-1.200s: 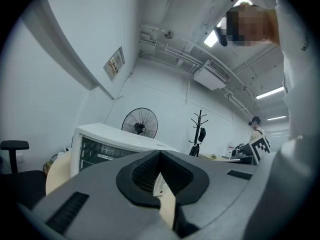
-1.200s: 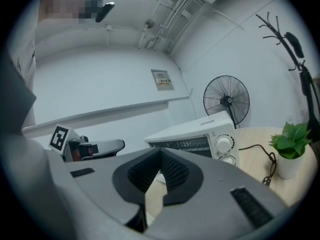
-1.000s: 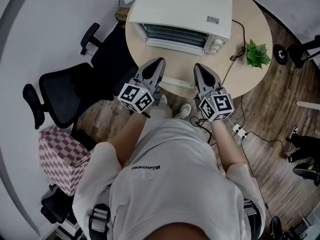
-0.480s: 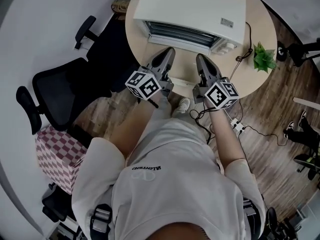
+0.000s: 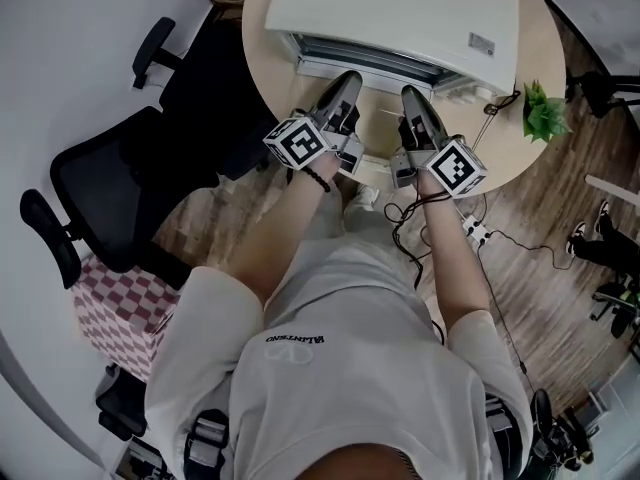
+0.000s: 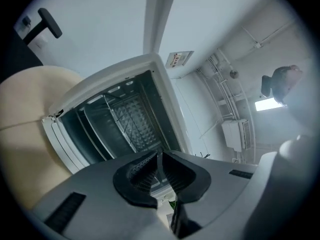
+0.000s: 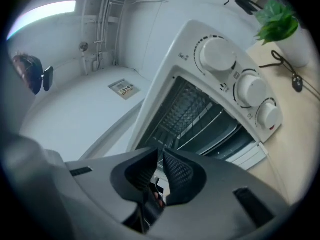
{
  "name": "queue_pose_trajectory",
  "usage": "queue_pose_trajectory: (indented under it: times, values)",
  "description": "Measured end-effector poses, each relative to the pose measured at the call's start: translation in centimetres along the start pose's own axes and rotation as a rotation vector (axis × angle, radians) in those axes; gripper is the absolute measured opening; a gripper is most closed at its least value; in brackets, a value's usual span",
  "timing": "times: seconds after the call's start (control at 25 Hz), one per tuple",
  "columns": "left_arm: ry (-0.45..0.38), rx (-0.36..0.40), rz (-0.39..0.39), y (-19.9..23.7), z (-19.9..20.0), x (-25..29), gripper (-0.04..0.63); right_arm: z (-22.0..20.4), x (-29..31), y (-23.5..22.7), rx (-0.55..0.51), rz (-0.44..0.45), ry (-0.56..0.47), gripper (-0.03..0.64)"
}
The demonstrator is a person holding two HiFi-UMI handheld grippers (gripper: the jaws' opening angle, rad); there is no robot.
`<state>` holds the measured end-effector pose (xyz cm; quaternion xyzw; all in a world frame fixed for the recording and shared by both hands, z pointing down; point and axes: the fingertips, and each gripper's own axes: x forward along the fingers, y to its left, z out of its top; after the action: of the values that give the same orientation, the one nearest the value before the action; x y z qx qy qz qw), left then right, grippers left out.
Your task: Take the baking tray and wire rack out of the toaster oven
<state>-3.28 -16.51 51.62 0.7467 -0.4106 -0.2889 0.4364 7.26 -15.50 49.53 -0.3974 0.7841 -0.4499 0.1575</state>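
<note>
Toaster oven (image 5: 400, 18): white, on the round desk (image 5: 262, 53), door (image 6: 60, 144) folded open at the front, dark chamber in sight.
Wire rack (image 6: 122, 119): inside the toaster oven, thin bars across the chamber.
Baking tray (image 6: 95, 129): inside the toaster oven below the rack, hard to tell from the dark walls.
Left gripper (image 5: 349, 78): just in front of the toaster oven's opening, toward its left part, pointing in. Its jaws have just been opening; only a narrow gap, nothing between them.
Right gripper (image 5: 410, 93): beside the left one, before the right part of the opening, near the knobs (image 7: 218, 54). Its jaws have just been opening too; a narrow gap, nothing held.
Plant (image 5: 543, 113): on the desk, right of the toaster oven.
Office chair (image 5: 110, 183): on the floor, left of the toaster oven and well apart from it.
</note>
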Motion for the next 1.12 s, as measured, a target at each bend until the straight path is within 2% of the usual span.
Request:
queue_pose_trajectory:
  times: [0.52,0.6,0.64,0.68,0.88,1.12]
  values:
    - [-0.034,-0.196,-0.035,3.5,0.7,4.4,0.118,0.0,4.0,-4.7,0.153,-0.093,-0.092,0.037]
    - [-0.045,-0.212,-0.033,4.0,0.9,4.6,0.121,0.2,4.3,-5.4,0.182,-0.092,-0.107,0.037]
    - [-0.048,-0.214,-0.031,4.4,1.0,4.7,0.121,0.3,4.5,-5.6,0.199,-0.087,-0.114,0.095]
    - [-0.049,-0.214,-0.029,4.7,1.1,4.8,0.121,0.4,4.6,-5.8,0.217,-0.085,-0.122,0.104]
    - [-0.075,-0.277,-0.013,5.3,1.4,5.3,0.123,0.8,5.2,-7.1,0.266,-0.102,-0.155,0.104]
    - [-0.099,-0.321,-0.043,5.3,1.6,5.8,0.123,1.2,5.9,-7.2,0.322,-0.081,-0.202,0.104]
